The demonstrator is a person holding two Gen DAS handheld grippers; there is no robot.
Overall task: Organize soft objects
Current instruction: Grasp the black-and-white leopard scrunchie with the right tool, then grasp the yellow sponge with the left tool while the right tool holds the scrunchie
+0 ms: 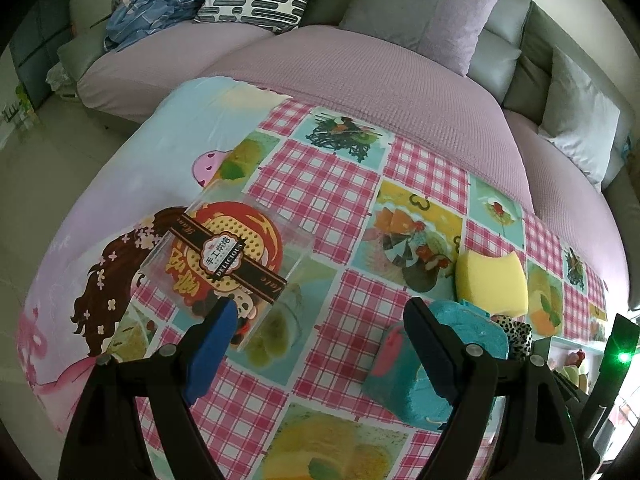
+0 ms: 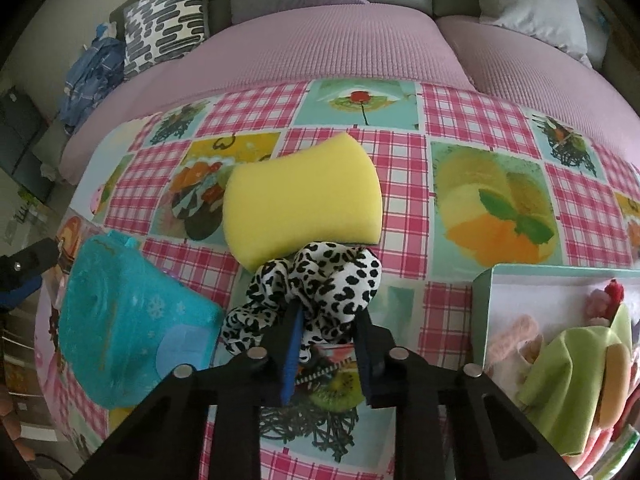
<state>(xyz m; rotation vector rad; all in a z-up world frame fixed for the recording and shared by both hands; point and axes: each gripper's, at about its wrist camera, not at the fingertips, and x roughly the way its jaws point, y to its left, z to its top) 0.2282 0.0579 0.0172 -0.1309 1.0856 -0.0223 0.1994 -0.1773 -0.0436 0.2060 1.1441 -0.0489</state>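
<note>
Covering the table, a checked pink tablecloth point(image 2: 404, 184) printed with dessert pictures carries everything, with a mauve-covered sofa point(image 1: 380, 80) behind it. At the right edge a pale green box point(image 2: 486, 312) already holds soft toys, among them a light green piece point(image 2: 568, 384). A turquoise plush item point(image 2: 120, 320) lies on the cloth at the left, near the left gripper point(image 1: 316, 340), whose 2 jaws stand wide apart with nothing between them. A clear plastic box point(image 1: 228, 256) with a dark label band lies ahead of that gripper. A yellow sponge point(image 2: 304, 200) sits mid-table. Touching its near edge, the black-and-white spotted scrunchie point(image 2: 320, 280) is pinched between the closed jaws of the right gripper point(image 2: 328, 320).
</note>
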